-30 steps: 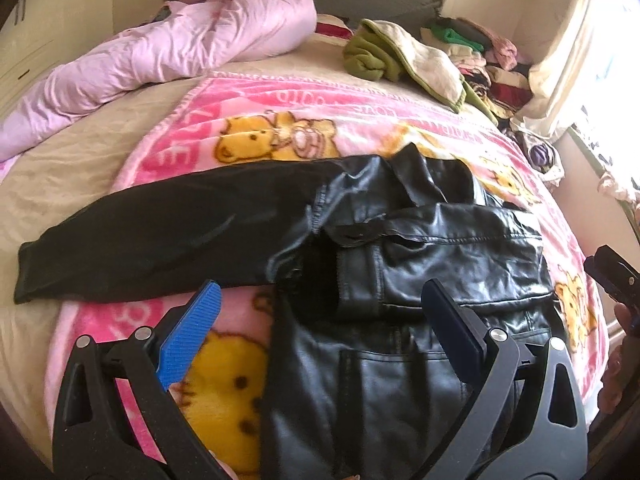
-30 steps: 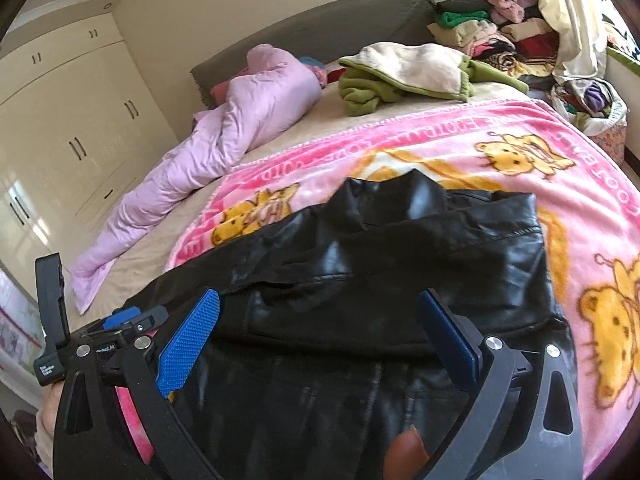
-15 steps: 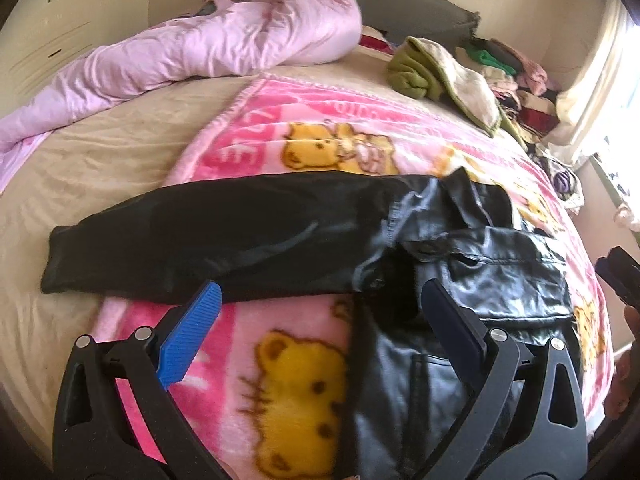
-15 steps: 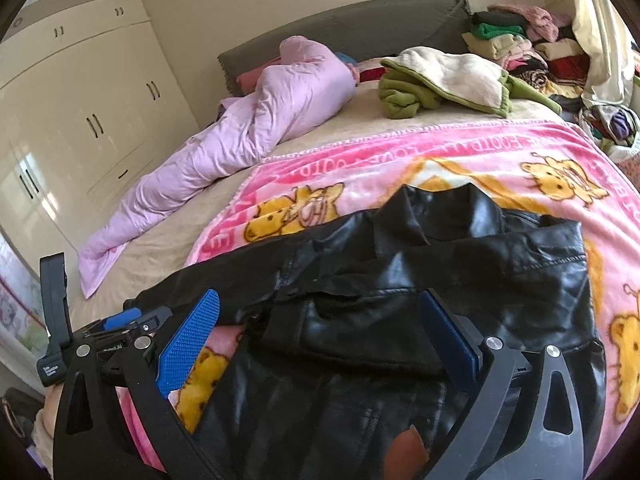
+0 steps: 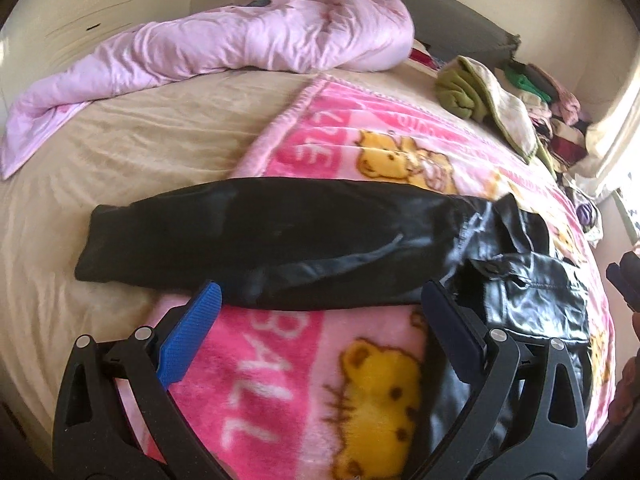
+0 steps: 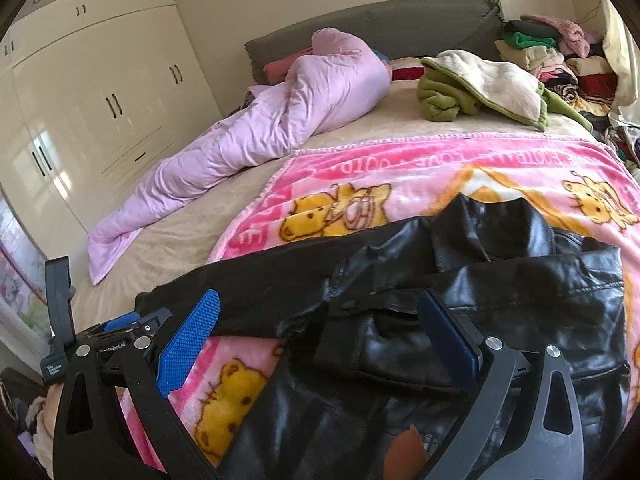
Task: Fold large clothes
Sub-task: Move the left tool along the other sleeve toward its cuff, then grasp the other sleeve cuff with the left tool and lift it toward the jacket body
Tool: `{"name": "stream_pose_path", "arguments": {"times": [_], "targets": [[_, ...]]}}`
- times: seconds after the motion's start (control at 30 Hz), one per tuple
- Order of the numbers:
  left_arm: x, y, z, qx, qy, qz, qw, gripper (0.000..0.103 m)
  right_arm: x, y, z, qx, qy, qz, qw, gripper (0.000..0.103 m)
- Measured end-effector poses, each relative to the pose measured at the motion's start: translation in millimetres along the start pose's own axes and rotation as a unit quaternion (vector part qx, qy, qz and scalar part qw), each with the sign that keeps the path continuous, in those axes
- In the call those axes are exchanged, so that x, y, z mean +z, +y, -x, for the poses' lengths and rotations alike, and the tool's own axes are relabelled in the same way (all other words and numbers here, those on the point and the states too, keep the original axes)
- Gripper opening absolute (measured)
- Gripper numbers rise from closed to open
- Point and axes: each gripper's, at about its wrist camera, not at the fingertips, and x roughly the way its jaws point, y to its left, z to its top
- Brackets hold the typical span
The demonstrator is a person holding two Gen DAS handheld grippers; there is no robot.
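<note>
A black leather jacket (image 5: 532, 292) lies on a pink bear-print blanket (image 5: 280, 380) on the bed. One sleeve (image 5: 256, 236) stretches straight out to the left onto the beige sheet. My left gripper (image 5: 320, 320) hovers open just below that sleeve, holding nothing. In the right wrist view the jacket body (image 6: 500, 320) fills the lower middle, with its collar (image 6: 492, 216) pointing away. My right gripper (image 6: 320, 320) is open above the jacket's chest, empty. The left gripper (image 6: 120, 332) shows at the lower left of that view.
A rumpled lilac quilt (image 6: 260, 128) lies along the bed's far left. A green and cream fleece (image 6: 480, 88) sits near the grey headboard (image 6: 380, 28). Stacked clothes (image 6: 560, 56) pile up at the far right. White wardrobes (image 6: 80, 112) line the left wall.
My left gripper has swung left, from over the jacket body to below the outstretched sleeve. The right gripper has drawn back a little. Both stayed open.
</note>
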Motion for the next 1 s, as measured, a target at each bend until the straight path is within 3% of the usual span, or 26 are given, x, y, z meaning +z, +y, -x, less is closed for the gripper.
{"name": "stream_pose_path", "arguments": {"times": [0.6, 0.83, 1.0], "targets": [[-12.4, 93.7, -16.6, 0.030, 0.010, 0.097, 0.9947, 0.094, -15.2, 35.4, -67.0, 0.007, 0.046, 0.036, 0.998, 0.099], [-23.9, 128.6, -34.3, 0.007, 0.026, 0.164, 0.9861, 0.094, -27.2, 34.8, -77.9, 0.010, 0.058, 0.027, 0.998, 0.099], [-25.8, 148.5, -50.5, -0.015, 0.027, 0.221, 0.9748, 0.094, -32.7, 31.9, -81.1, 0.012, 0.062, 0.022, 0.998, 0.099]]}}
